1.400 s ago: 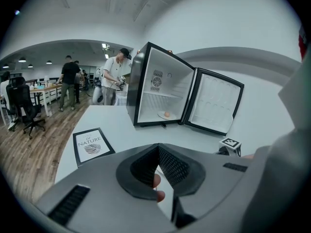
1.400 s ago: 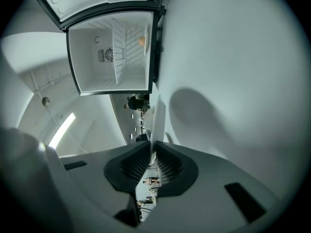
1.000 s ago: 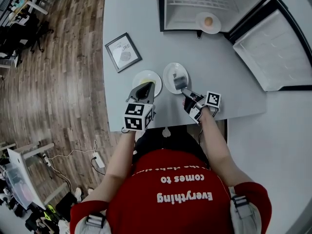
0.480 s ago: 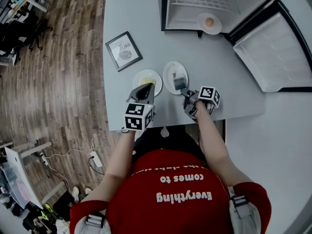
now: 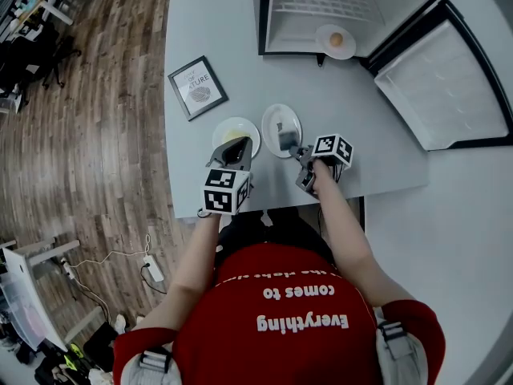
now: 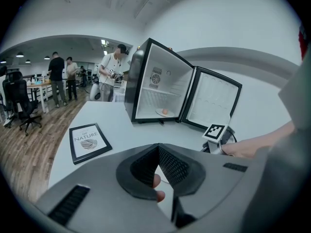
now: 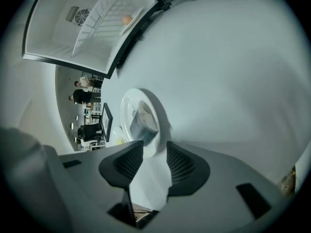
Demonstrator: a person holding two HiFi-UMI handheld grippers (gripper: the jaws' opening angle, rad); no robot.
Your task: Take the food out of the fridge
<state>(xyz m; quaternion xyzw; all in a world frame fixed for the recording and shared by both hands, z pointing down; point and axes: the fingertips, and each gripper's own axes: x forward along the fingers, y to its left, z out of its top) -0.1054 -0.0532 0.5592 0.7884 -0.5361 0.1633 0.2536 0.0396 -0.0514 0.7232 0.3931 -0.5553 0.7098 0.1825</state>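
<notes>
The open mini fridge (image 5: pixel 309 6) stands at the table's far end, and on its shelf is a small plate with a round orange-brown piece of food (image 5: pixel 336 40) (image 6: pixel 165 112) (image 7: pixel 127 19). Two white plates are on the table near me. One holds yellow food (image 5: pixel 235 132), the other a grey wrapped piece (image 5: pixel 283 135) (image 7: pixel 145 123). My left gripper (image 5: pixel 235 152) (image 6: pixel 156 148) hovers over the yellow plate's near edge with its tips touching. My right gripper (image 5: pixel 296 151) (image 7: pixel 154 147) has just been opening. Its jaws stand apart just short of the grey food's plate rim (image 7: pixel 125 103), with nothing pressed between them.
A framed print (image 5: pixel 197 87) (image 6: pixel 89 142) lies on the grey table (image 5: pixel 369 127) to the left. The fridge door (image 5: pixel 437 83) is swung open to the right. Wooden floor and desks lie beyond the table's left edge, where several people (image 6: pixel 112 74) stand far off.
My right gripper's jaws have parted and the hand has tipped toward the plate with grey food. The left gripper has stayed where it was.
</notes>
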